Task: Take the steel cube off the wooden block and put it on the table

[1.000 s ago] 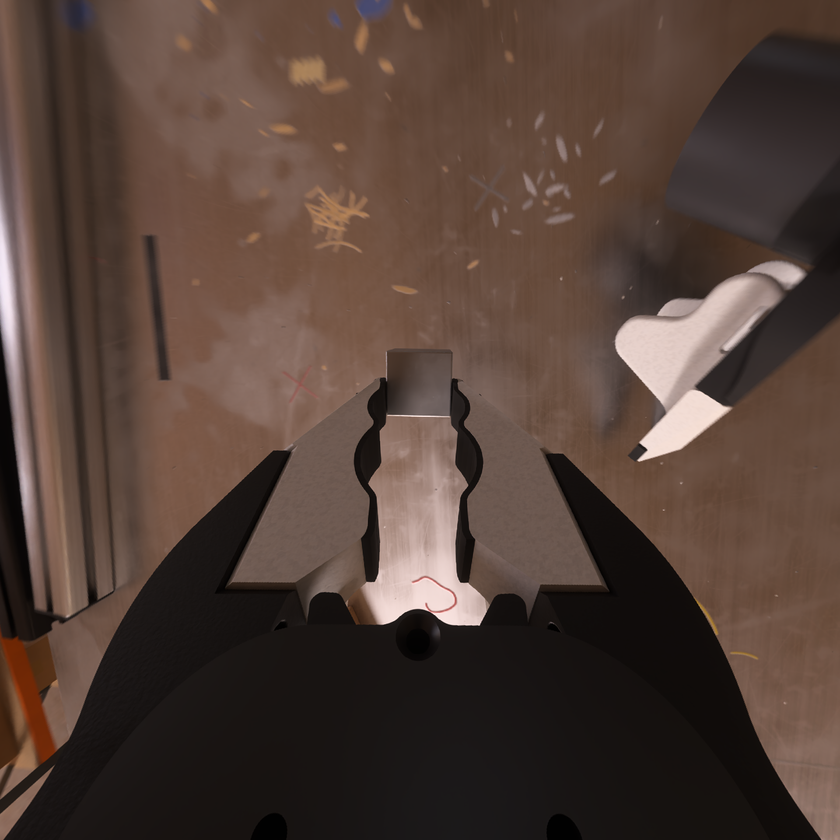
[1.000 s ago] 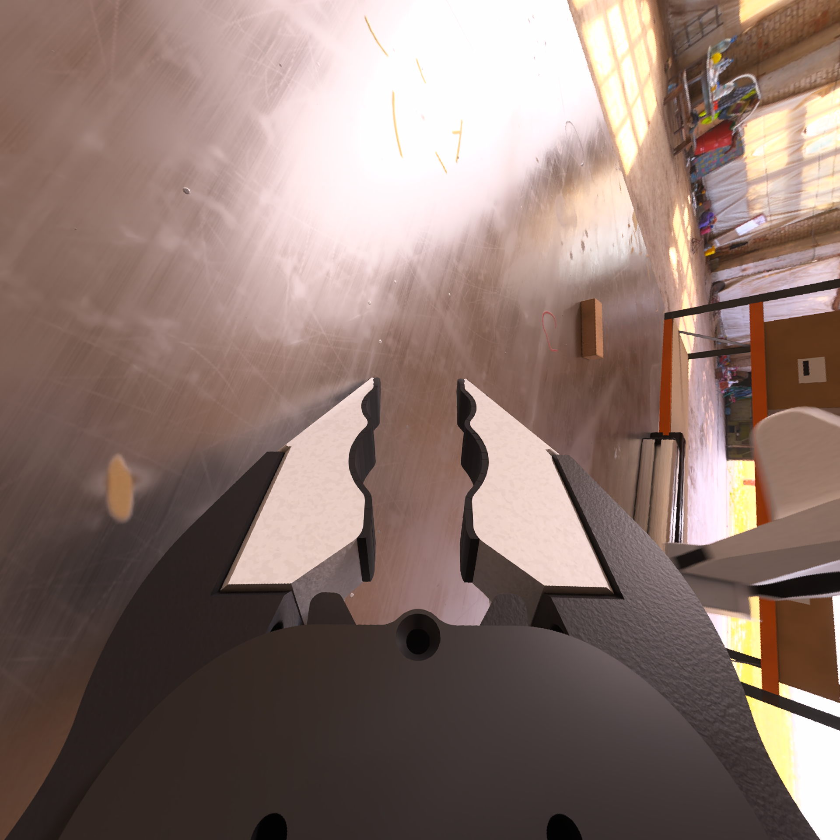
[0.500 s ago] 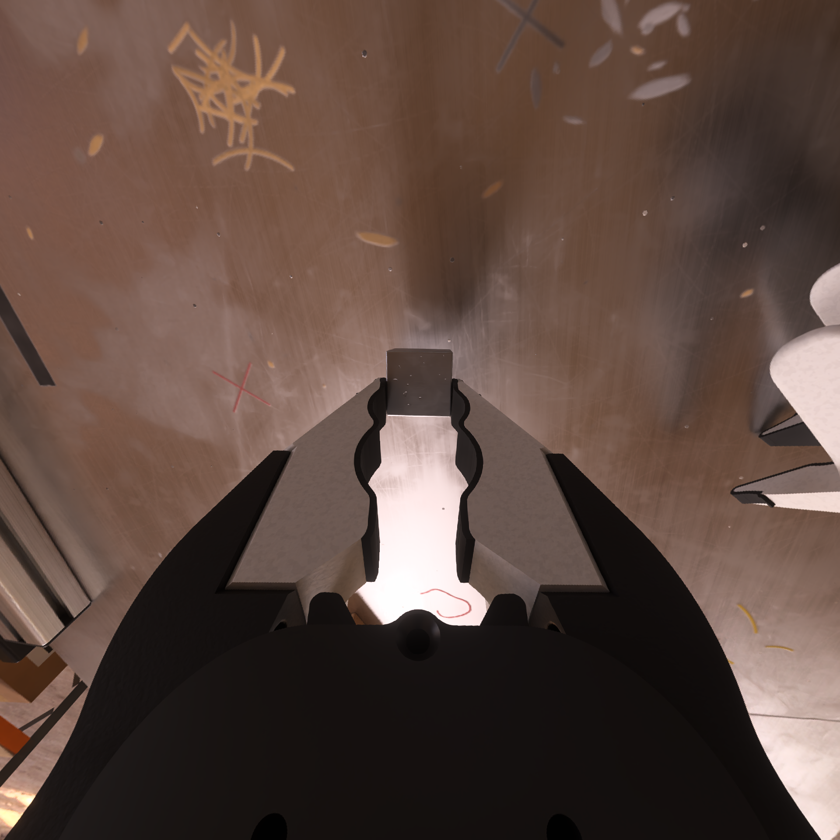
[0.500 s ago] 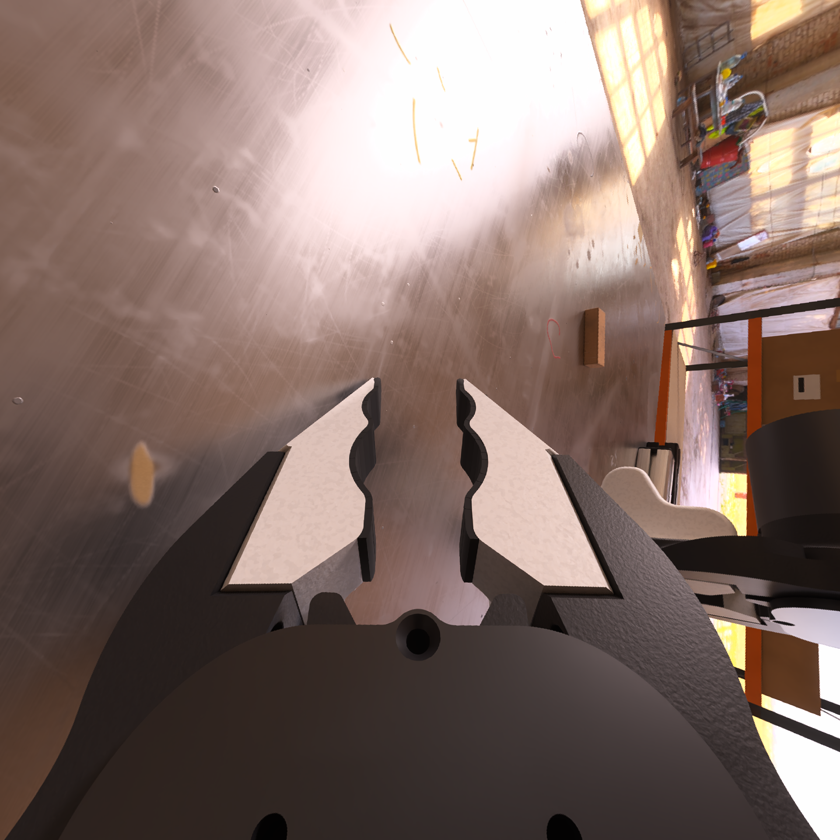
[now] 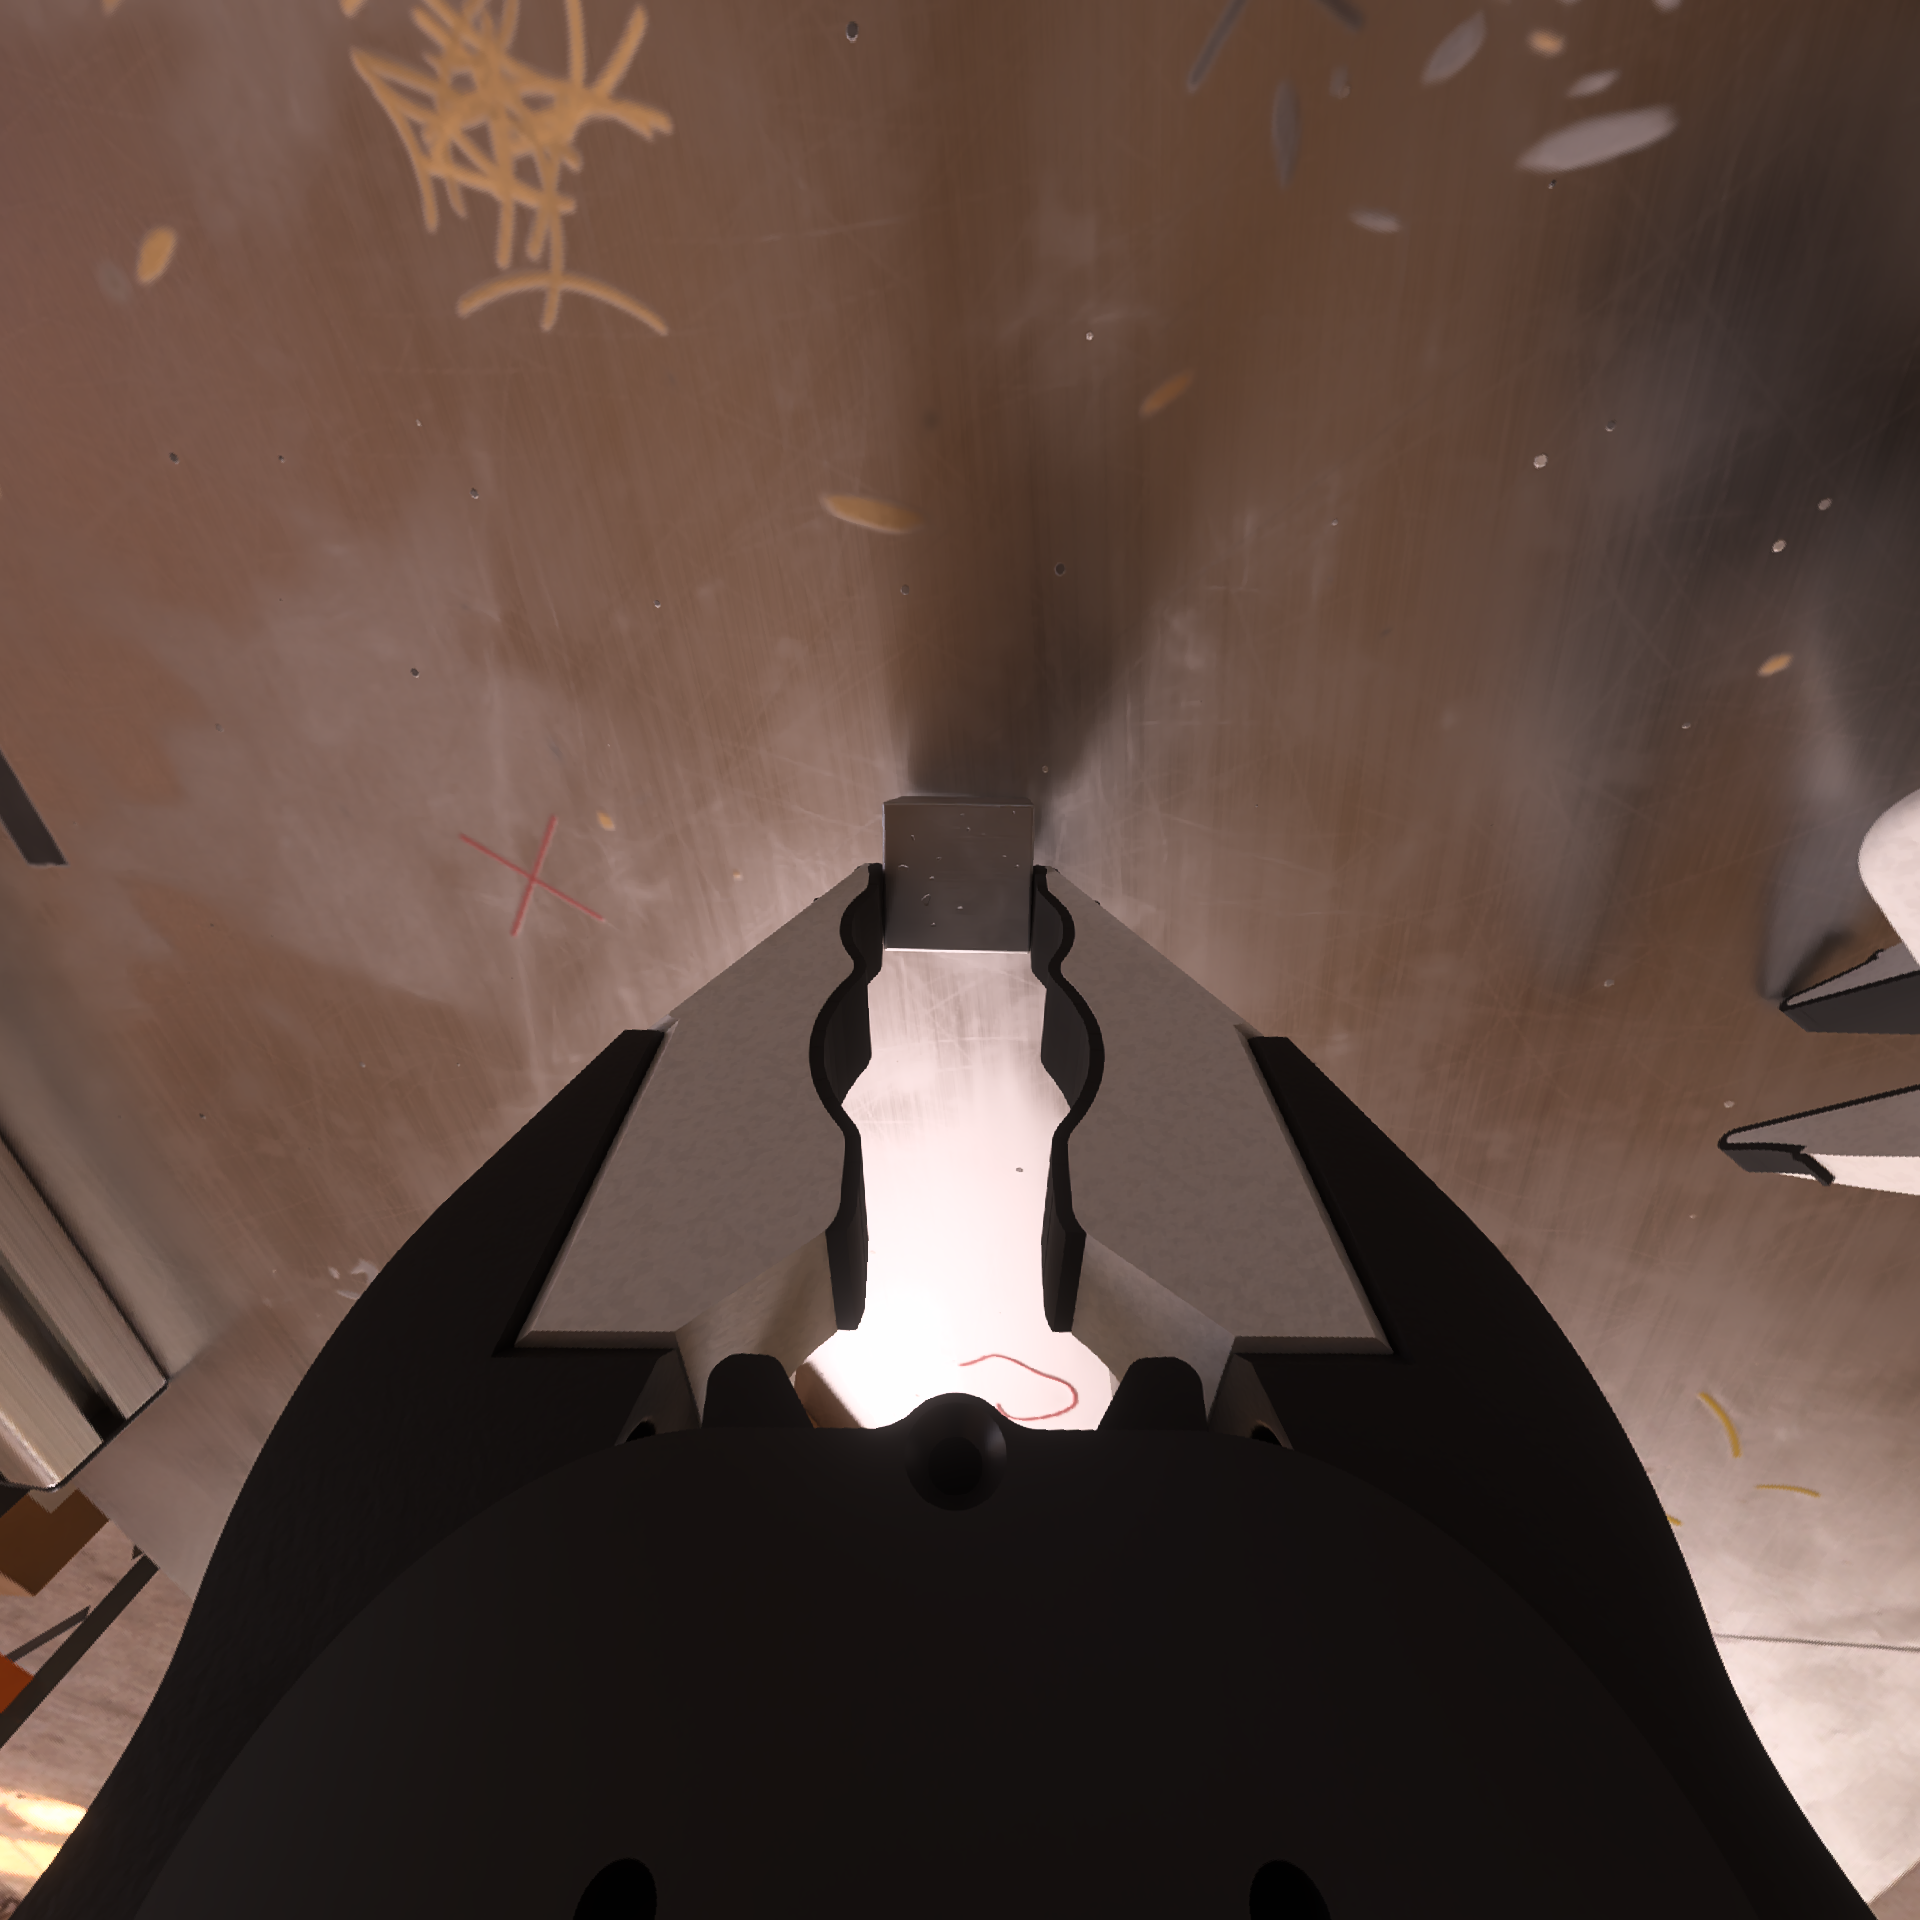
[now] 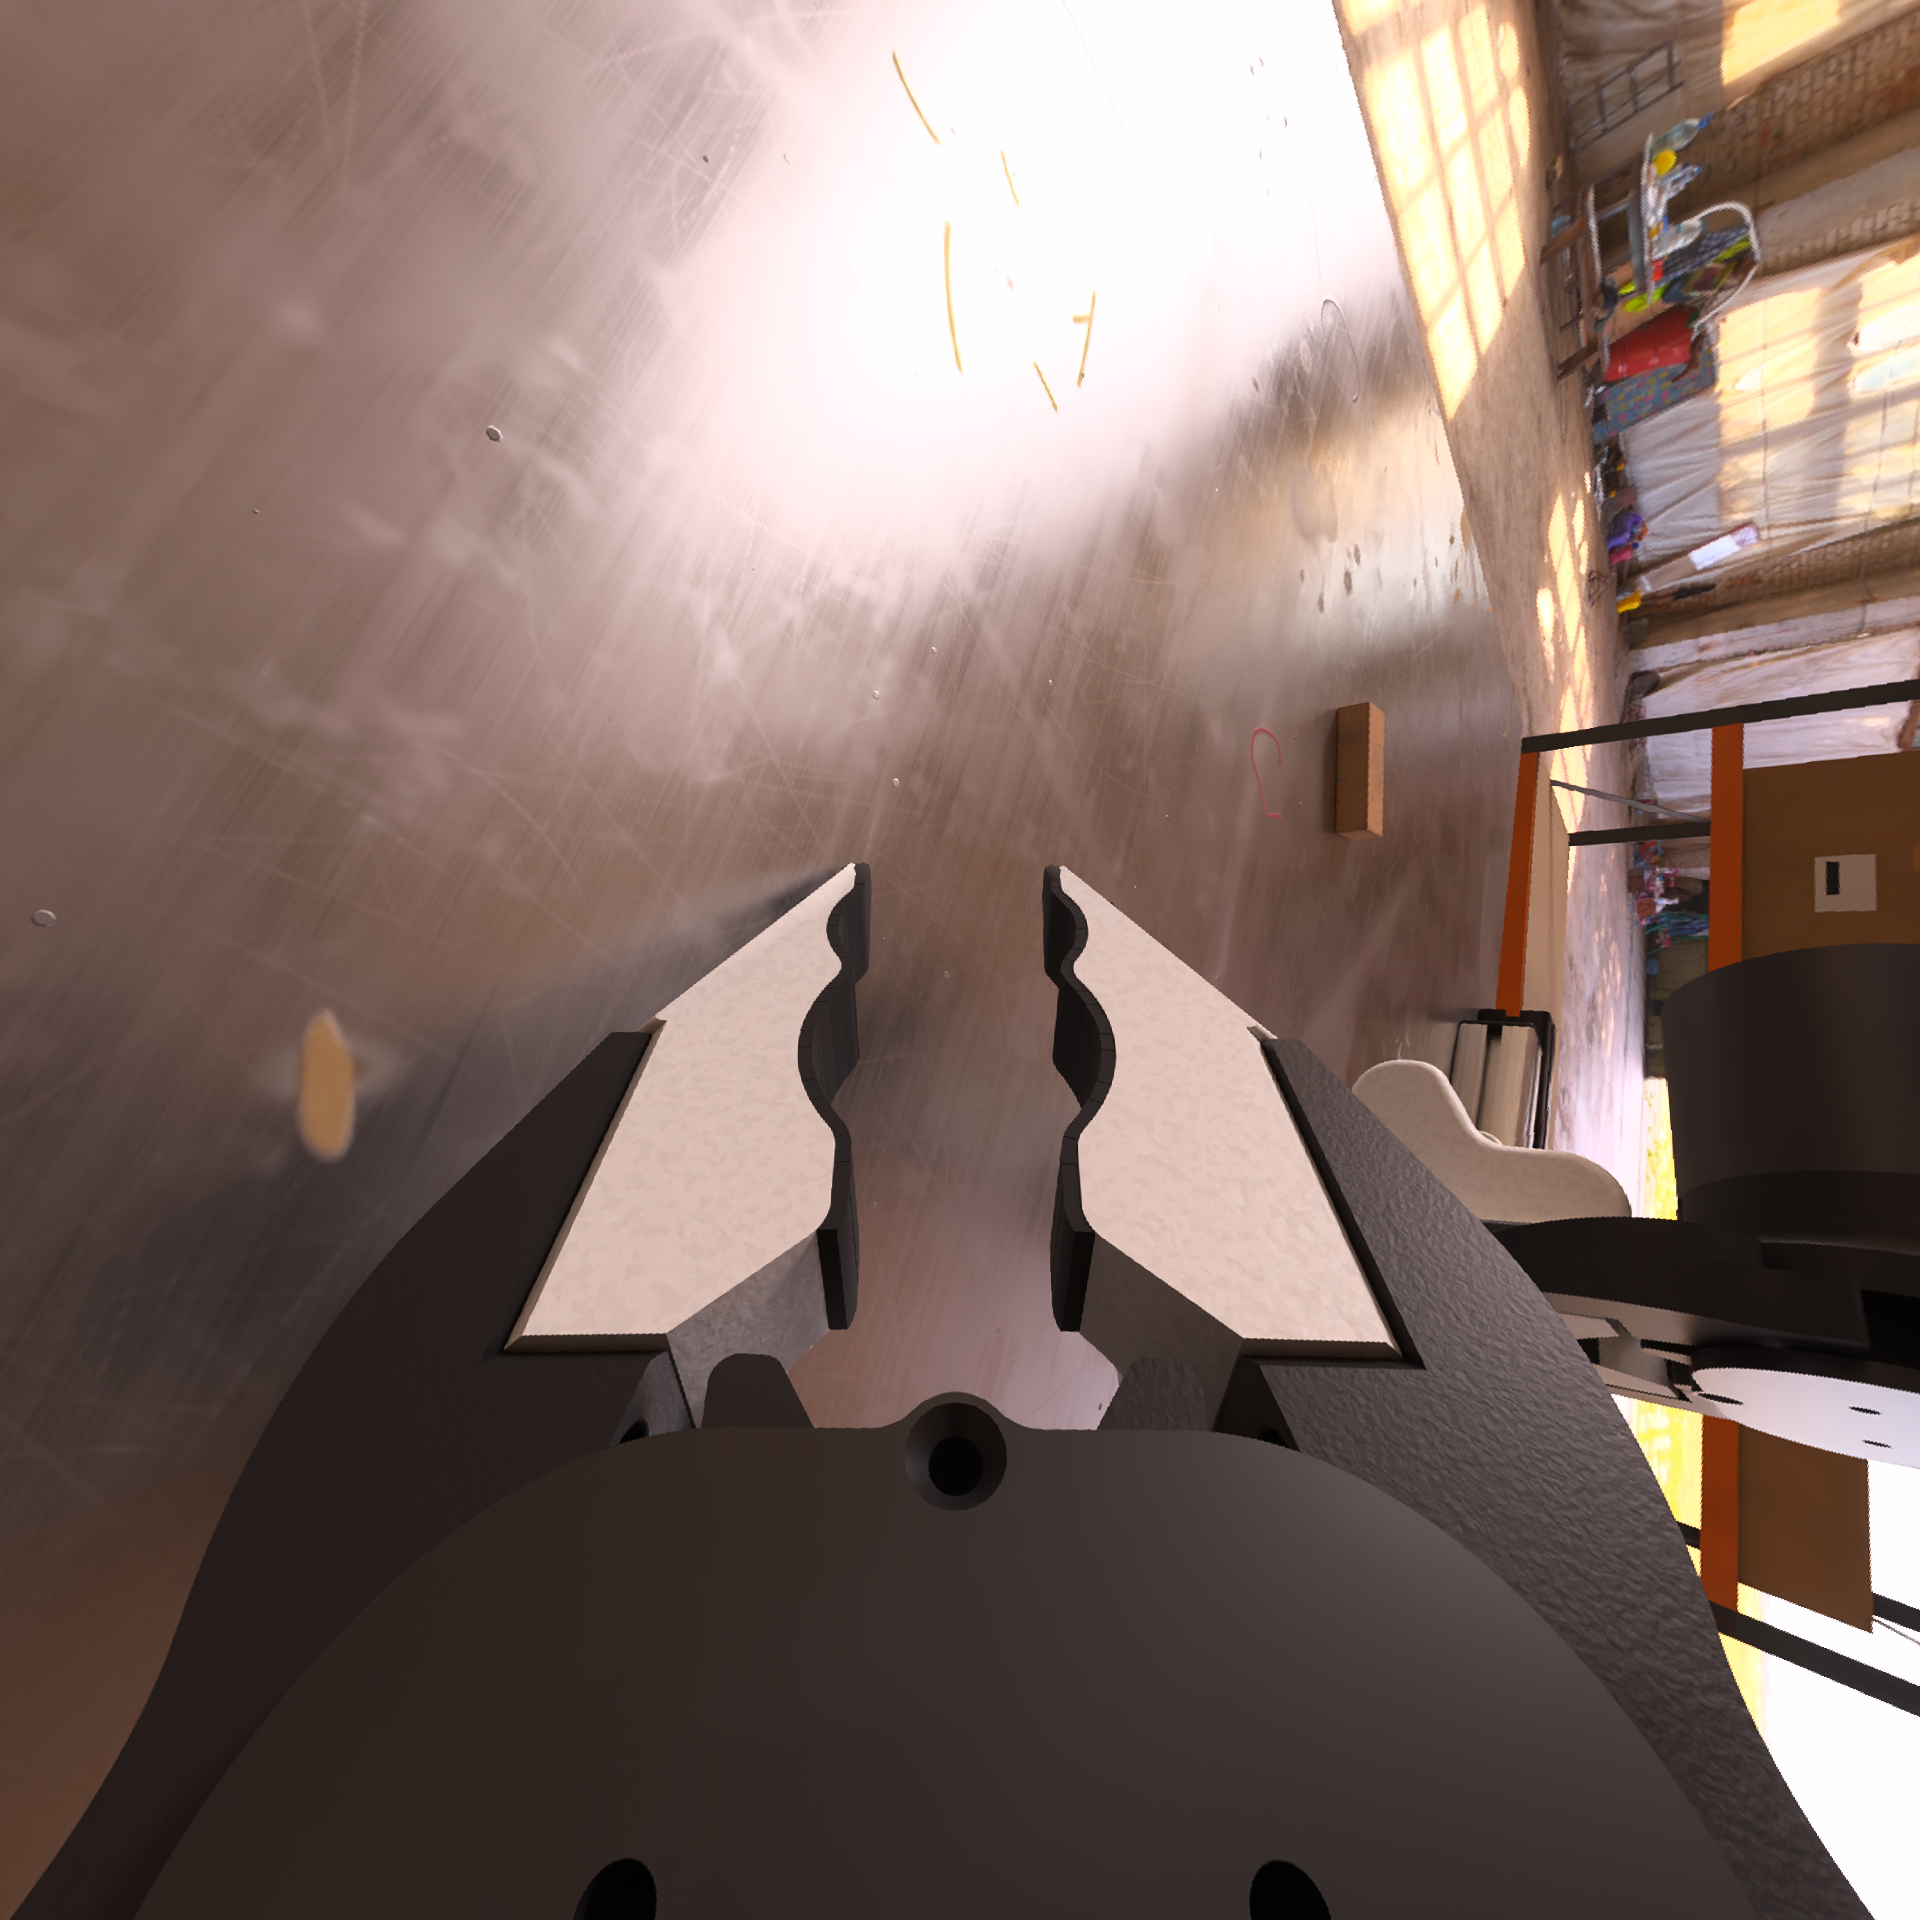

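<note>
In the left wrist view my left gripper is shut on the steel cube, a small grey metal block held between the fingertips close above the scratched brown table. A dark shadow lies on the table just past the cube. In the right wrist view my right gripper is open and empty, low over the table. The wooden block stands far off at the right, with nothing on it. The left gripper also shows in the right wrist view at the right edge.
The table bears yellow scribbles, a red cross, a red curl and pale flecks. The right gripper's fingers show at the right edge of the left wrist view. A metal rail lies at the left. An orange-framed rack stands beyond the table.
My left gripper has dropped closer to the table with the cube in it; the table marks have grown and slid outward. The right gripper has barely moved and stays open.
</note>
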